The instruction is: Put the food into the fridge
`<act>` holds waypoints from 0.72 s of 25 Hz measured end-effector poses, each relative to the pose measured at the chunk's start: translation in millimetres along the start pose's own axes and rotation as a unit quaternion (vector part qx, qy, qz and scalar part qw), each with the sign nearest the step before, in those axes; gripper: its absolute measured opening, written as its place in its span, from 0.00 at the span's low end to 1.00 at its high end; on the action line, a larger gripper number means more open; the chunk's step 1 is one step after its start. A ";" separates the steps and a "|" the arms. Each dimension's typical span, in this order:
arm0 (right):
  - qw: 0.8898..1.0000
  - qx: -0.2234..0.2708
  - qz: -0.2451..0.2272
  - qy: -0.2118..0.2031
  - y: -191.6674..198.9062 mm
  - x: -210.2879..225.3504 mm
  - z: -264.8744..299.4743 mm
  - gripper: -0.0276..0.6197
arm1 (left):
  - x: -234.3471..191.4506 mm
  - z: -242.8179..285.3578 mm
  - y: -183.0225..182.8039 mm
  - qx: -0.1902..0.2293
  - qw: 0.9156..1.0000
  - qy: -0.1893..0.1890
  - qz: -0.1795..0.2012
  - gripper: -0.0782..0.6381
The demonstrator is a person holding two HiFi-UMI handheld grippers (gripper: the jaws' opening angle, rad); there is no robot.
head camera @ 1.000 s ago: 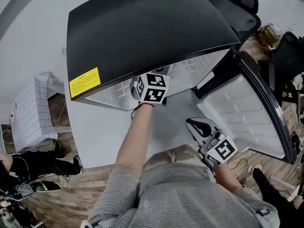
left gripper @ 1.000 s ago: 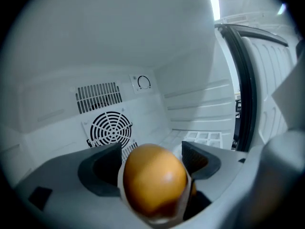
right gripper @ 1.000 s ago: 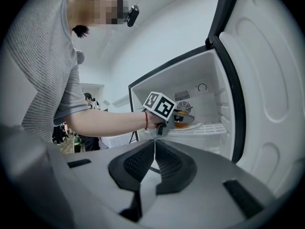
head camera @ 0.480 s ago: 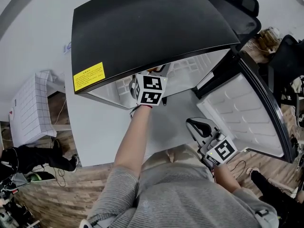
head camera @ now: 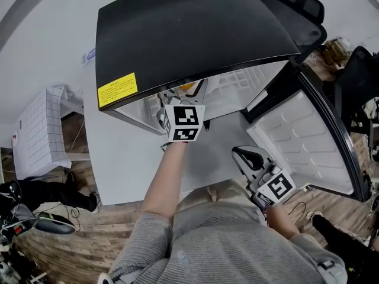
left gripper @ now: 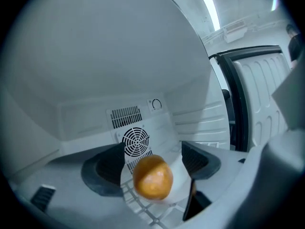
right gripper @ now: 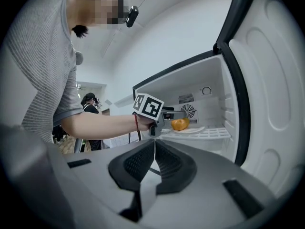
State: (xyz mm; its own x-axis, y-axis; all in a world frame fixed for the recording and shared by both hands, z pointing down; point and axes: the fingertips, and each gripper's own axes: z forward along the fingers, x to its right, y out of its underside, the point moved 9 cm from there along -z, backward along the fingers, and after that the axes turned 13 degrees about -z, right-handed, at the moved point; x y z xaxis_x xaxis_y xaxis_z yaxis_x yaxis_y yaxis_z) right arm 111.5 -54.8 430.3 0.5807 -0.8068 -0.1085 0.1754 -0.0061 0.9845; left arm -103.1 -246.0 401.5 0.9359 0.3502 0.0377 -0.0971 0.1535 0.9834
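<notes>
- The fridge (head camera: 189, 34) is a small one with a black top and a yellow label at its front left corner. Its white inside (left gripper: 95, 80) is open to both gripper views.
- The fridge door (head camera: 308, 141) stands swung wide to the right, its ribbed white lining facing out.
- The left gripper (head camera: 177, 94) reaches into the fridge compartment. In the left gripper view, its jaws stand apart with a gap on each side of the food (left gripper: 152, 151).
- The right gripper (head camera: 246, 157) hangs outside the fridge, near the person's body, jaws pressed together on nothing (right gripper: 153, 151).
- A white wire shelf (left gripper: 143, 206) spans the compartment, in front of a round fan grille (left gripper: 136, 140) on the back wall.
- A white plate (left gripper: 180, 173) lies on that shelf (right gripper: 214, 133).
- The orange food (left gripper: 152, 177) is a rounded, smooth lump, orange-brown with a slight sheen. It sits on the plate (right gripper: 193, 130) inside the fridge, just beyond the left gripper's tips (right gripper: 183, 114).
</notes>
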 end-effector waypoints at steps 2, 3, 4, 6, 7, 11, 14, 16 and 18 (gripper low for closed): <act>1.000 -0.001 -0.001 -0.002 -0.8 -1.7 0.8 0.06 | 0.3 -9.6 -1.7 0.009 1.000 -0.003 -0.001 0.62; 1.000 -0.001 -0.002 -0.003 -1.2 -2.4 1.3 0.06 | 0.3 -14.1 -2.4 0.014 1.000 -0.005 -0.004 0.55; 1.000 -0.001 -0.003 -0.005 -1.7 -3.2 1.8 0.06 | 0.5 -18.1 -2.7 0.019 1.000 -0.006 -0.009 0.48; 1.000 0.000 -0.004 -0.007 -2.8 -5.3 2.4 0.06 | 0.9 -24.7 -2.5 0.023 1.000 -0.006 -0.016 0.41; 1.000 0.001 -0.005 -0.008 -3.4 -6.4 2.6 0.06 | 1.1 -27.4 -2.3 0.023 1.000 -0.006 -0.019 0.37; 1.000 0.001 -0.007 -0.011 -4.9 -9.7 2.2 0.06 | 0.7 -36.9 -2.9 0.029 0.999 -0.008 -0.027 0.21; 1.000 0.002 -0.009 -0.014 -5.2 -12.0 0.8 0.06 | 1.3 -42.7 -5.0 0.034 0.999 -0.006 -0.032 0.14; 1.000 0.002 -0.010 -0.015 -4.9 -13.5 0.2 0.06 | 1.8 -46.2 -6.2 0.036 0.999 -0.004 -0.034 0.13; 1.000 0.002 -0.011 -0.017 -5.0 -15.1 0.1 0.06 | 2.1 -49.5 -7.1 0.037 0.999 -0.002 -0.035 0.13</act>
State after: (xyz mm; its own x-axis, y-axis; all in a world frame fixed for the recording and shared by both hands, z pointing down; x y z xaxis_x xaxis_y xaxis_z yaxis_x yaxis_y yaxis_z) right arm 101.8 -42.6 427.0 0.5498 -0.8258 -0.1254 0.1846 -0.0263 0.9825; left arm -117.2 -200.6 385.8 0.9411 0.3368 -0.0315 -0.0054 0.1082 0.9941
